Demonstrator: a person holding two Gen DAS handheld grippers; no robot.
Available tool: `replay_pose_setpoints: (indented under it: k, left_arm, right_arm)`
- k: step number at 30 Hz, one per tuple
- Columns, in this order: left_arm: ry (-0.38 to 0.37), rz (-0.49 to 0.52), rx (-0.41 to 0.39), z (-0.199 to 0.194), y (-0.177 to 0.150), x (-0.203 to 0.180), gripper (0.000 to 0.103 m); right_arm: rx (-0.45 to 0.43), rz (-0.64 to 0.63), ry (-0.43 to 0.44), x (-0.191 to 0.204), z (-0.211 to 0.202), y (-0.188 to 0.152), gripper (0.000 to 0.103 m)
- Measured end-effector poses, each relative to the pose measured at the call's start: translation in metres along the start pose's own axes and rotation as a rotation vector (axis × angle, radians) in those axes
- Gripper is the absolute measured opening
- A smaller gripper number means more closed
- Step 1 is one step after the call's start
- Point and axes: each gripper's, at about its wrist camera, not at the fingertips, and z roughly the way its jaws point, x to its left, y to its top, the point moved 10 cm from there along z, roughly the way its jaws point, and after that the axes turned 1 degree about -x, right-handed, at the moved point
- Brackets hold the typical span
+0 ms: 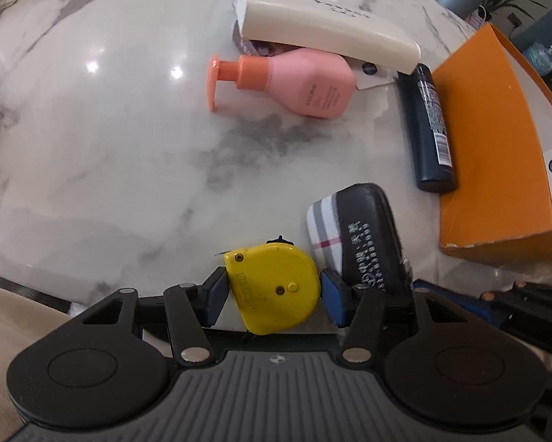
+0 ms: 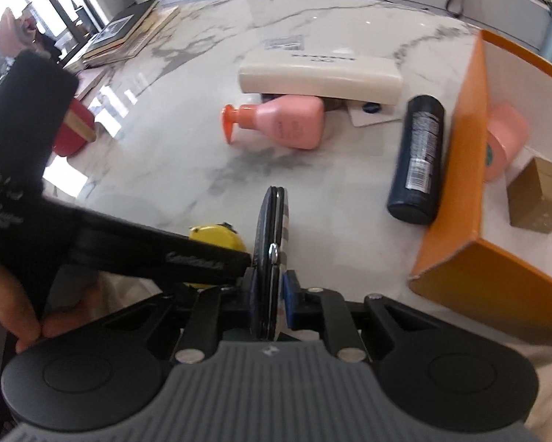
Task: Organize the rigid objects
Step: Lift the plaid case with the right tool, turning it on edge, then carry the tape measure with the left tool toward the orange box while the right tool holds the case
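Note:
My left gripper is shut on a yellow tape measure at the near edge of the marble table; the tape measure also shows in the right wrist view. My right gripper is shut on a black zip case with a striped side, held on edge; the case also shows in the left wrist view, just right of the tape measure. An open orange box stands to the right, with a pink roll and a brown cube inside.
A pink pump bottle lies mid-table, partly under a cream rectangular box. A dark blue bottle lies against the orange box's wall. Books and a red object sit at far left.

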Motion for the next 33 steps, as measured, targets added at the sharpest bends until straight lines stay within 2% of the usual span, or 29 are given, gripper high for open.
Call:
replay_pose_setpoints:
  k: [5,10,17,19,26,33]
  left_arm:
    - [-0.012,-0.026,-0.009,0.000,-0.001,0.004,0.062]
    - [-0.022,-0.051,-0.015,0.002,-0.002,0.007,0.062]
    - [-0.029,-0.059,-0.015,0.000,-0.002,0.007,0.062]
    - [-0.044,-0.057,-0.025,-0.003,-0.001,0.005,0.062]
    - [-0.068,-0.043,-0.086,-0.026,0.005,-0.002,0.062]
    - [-0.090,-0.004,-0.184,-0.071,0.024,-0.024,0.062]
  right_arm:
    - [0.014,-0.015,-0.029,-0.001,0.011,0.001,0.022]
    - [0.017,0.009,0.020,0.000,0.020,0.001,0.027]
    - [0.002,0.029,0.010,-0.004,0.023,0.000,0.018]
    - [-0.016,0.028,-0.014,-0.008,0.018,0.001,0.018]
    - [-0.077,0.059,-0.007,-0.019,-0.009,0.008,0.018]
    - [-0.198,0.054,-0.007,-0.023,-0.055,0.022,0.018]
